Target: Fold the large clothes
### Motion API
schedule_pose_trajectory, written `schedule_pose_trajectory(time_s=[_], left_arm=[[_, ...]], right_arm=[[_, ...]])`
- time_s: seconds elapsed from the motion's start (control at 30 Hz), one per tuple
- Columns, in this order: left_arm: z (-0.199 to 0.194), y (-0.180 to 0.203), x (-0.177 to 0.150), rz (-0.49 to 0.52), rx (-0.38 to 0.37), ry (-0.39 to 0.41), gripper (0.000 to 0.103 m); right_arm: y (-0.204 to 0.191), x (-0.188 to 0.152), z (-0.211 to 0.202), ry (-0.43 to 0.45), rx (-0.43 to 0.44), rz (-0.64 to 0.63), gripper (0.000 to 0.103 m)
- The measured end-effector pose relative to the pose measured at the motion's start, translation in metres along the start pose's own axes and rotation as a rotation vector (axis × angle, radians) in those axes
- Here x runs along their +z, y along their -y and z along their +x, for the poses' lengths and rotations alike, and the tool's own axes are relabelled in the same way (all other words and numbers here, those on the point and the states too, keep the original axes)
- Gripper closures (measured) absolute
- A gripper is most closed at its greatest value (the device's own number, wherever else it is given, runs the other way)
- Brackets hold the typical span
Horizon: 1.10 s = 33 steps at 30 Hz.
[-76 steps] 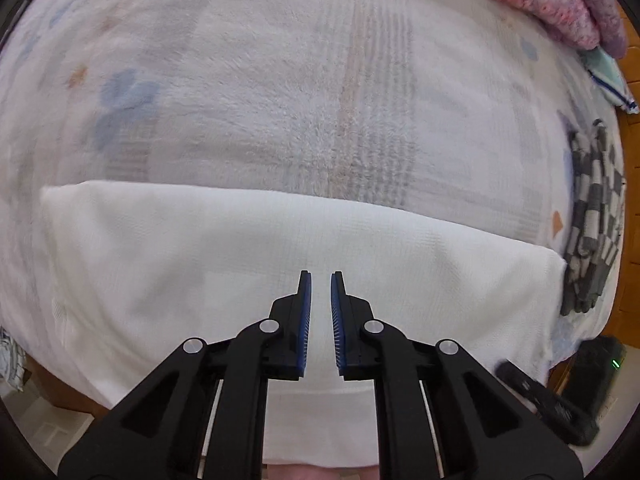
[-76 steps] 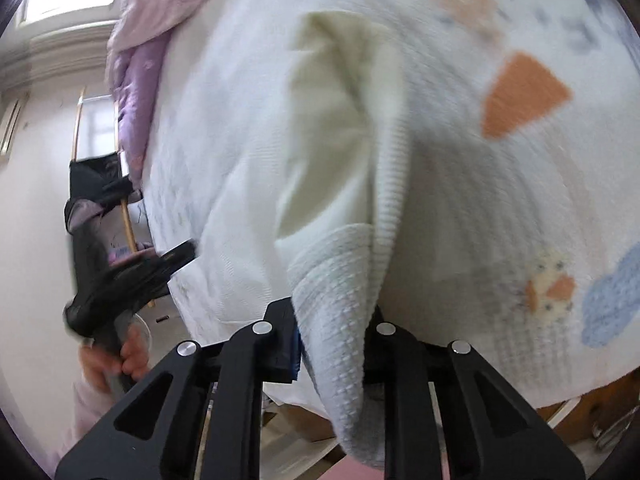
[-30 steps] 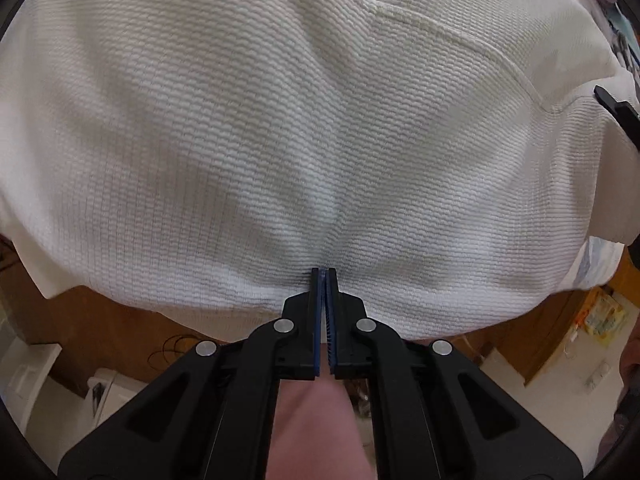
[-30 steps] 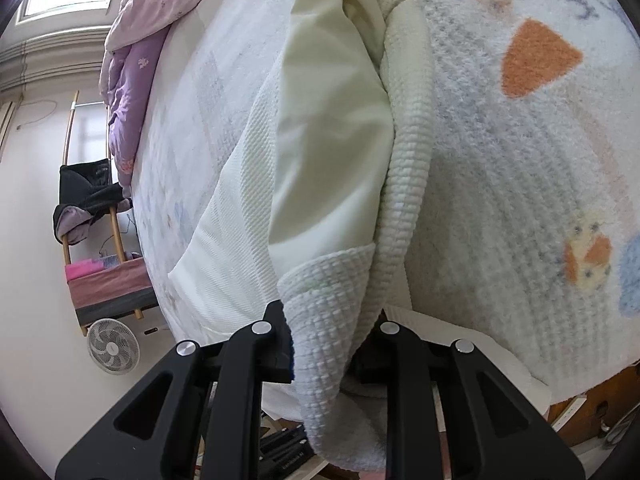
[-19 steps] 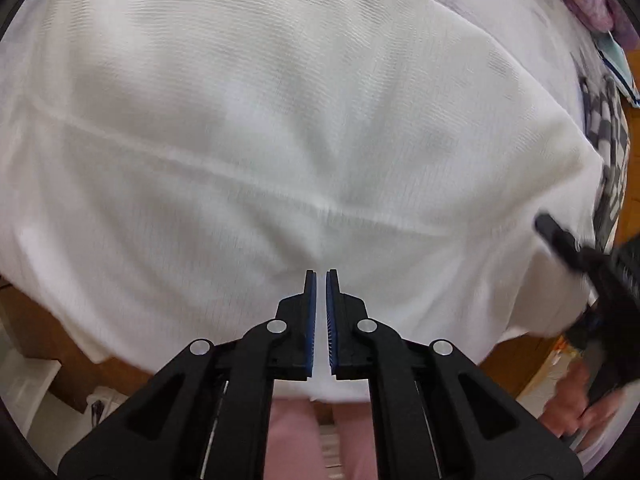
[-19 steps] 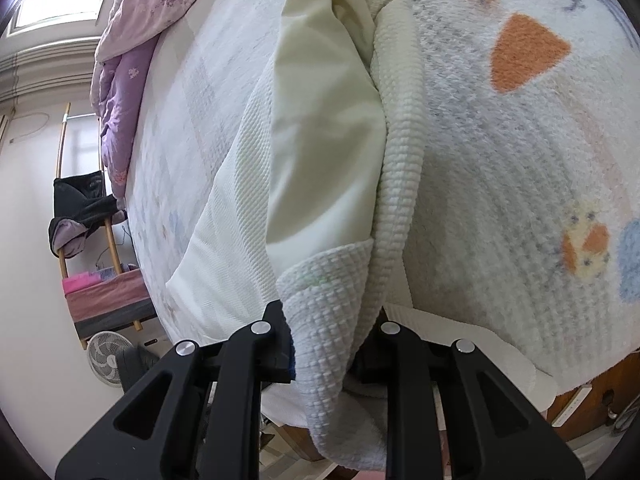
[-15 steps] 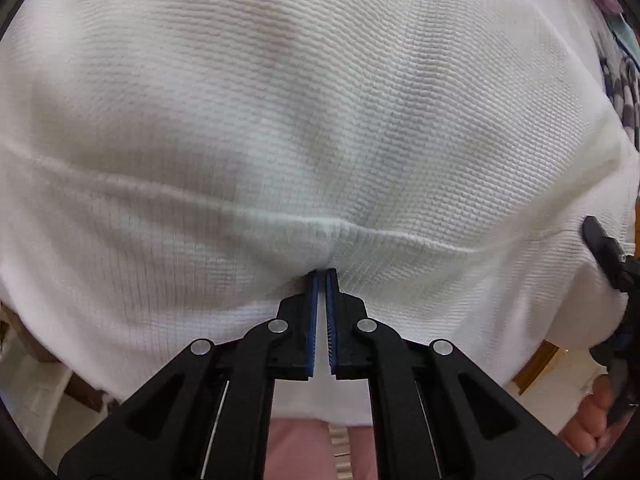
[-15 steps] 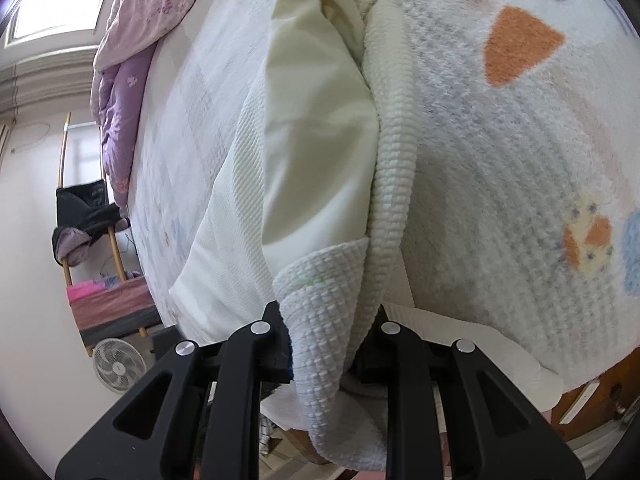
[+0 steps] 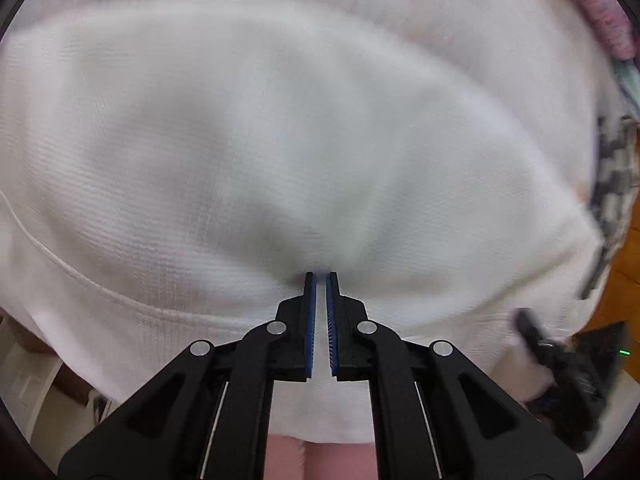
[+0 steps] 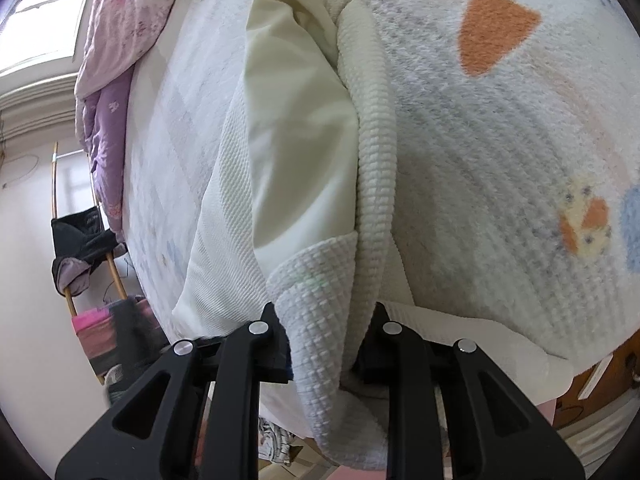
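Left wrist view: I am looking down my left gripper (image 9: 321, 280), and it is pointing forward into a big white waffle-knit garment (image 9: 280, 140) that is filling almost the whole picture. The two black fingers with blue ridged pads (image 9: 310, 320) are sitting very near each other, with only a thin slit between them. White cloth is showing in that slit and bunching up right at the tips, so the left gripper is pinching the garment. The picture is a bit blurry. A raised seam (image 9: 80, 276) is running across the cloth on the left. At the right edge I am seeing a grey and white checked cloth (image 9: 616, 168) and a strip of orange wooden floor (image 9: 628, 280). Low on the right a dark blurry thing is showing, but I cannot tell what it is.

In the right wrist view, my right gripper (image 10: 326, 320) is pointing forward over the edge of the bed. A thick folded edge of the same garment (image 10: 320, 288) is hanging between its two black fingers, and they are squeezing it tight. The garment is lying folded on a fluffy pale blanket with orange and blue shapes (image 10: 500, 140), with its smooth cream inside (image 10: 296, 120) facing up. A pink and purple flowery quilt (image 10: 120, 40) is lying at the far end of the bed. A dark cloth is hanging on a wooden rack (image 10: 80, 248) by the wall.
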<state>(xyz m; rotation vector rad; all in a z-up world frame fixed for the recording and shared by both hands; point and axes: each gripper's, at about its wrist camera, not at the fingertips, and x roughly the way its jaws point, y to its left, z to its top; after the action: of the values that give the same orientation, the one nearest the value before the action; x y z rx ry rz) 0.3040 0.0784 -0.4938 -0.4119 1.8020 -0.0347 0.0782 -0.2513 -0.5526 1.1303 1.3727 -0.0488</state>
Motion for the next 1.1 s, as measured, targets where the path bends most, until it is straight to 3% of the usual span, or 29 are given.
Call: schedule_pose_trajectory(time_s=[0.07,0.13,0.17,0.2,0.27,0.3,0.37,0.4,0.5,0.53,0.67,0.77,0.9,0.97,1.03,1.1], left_arm=[[-0.018,0.015,0.022,0.029,-0.004,0.054,0.097],[-0.009,0.024,0.049,0.066,0.007,0.050,0.096],[0.005,0.026,0.062,0.094,0.039,0.028,0.096],[0.032,0.018,0.046,0.105,0.053,0.008,0.099],[0.026,0.016,0.062,0.051,0.032,-0.048,0.099],[0.018,0.016,0.065,0.039,0.012,-0.037,0.099],[-0.013,0.021,0.074,0.076,-0.010,0.100,0.100],[-0.018,0.023,0.079,0.086,0.004,0.129,0.100],[0.016,0.028,0.098,0.073,0.020,0.091,0.099],[0.024,0.029,0.100,0.068,0.000,0.114,0.099],[0.014,0.007,0.111,0.015,-0.077,0.099,0.101],[-0.005,-0.016,0.091,-0.006,-0.083,0.077,0.100],[-0.031,-0.018,0.022,0.082,-0.062,0.069,0.100],[-0.023,-0.020,-0.002,0.117,0.001,0.043,0.100],[-0.004,-0.026,-0.046,0.126,0.067,0.023,0.100],[0.004,-0.036,-0.076,0.130,0.076,0.017,0.101]], right_arm=[[0.000,0.003,0.002,-0.005,-0.009,0.011,0.082],[-0.001,0.003,0.002,-0.004,-0.014,0.014,0.081],[-0.001,0.003,0.002,0.001,-0.012,0.015,0.081],[-0.001,0.003,0.003,0.006,-0.007,0.019,0.081],[0.000,0.001,0.003,0.015,-0.006,0.036,0.081],[0.001,0.001,0.002,0.020,-0.004,0.053,0.081],[0.004,0.000,0.001,0.022,0.016,0.069,0.079],[0.005,0.001,0.001,0.020,0.023,0.074,0.078],[0.010,0.002,-0.001,0.007,0.043,0.084,0.078],[0.011,0.002,-0.003,0.006,0.047,0.085,0.078],[0.015,0.003,-0.011,-0.010,0.058,0.068,0.078],[0.027,0.006,-0.011,-0.007,0.039,0.058,0.078],[0.042,0.010,-0.012,-0.008,0.032,0.115,0.080],[0.042,0.011,-0.014,-0.005,-0.004,0.107,0.080],[0.039,0.012,-0.015,-0.012,-0.021,0.121,0.080],[0.030,0.013,-0.017,-0.020,-0.050,0.076,0.085]])
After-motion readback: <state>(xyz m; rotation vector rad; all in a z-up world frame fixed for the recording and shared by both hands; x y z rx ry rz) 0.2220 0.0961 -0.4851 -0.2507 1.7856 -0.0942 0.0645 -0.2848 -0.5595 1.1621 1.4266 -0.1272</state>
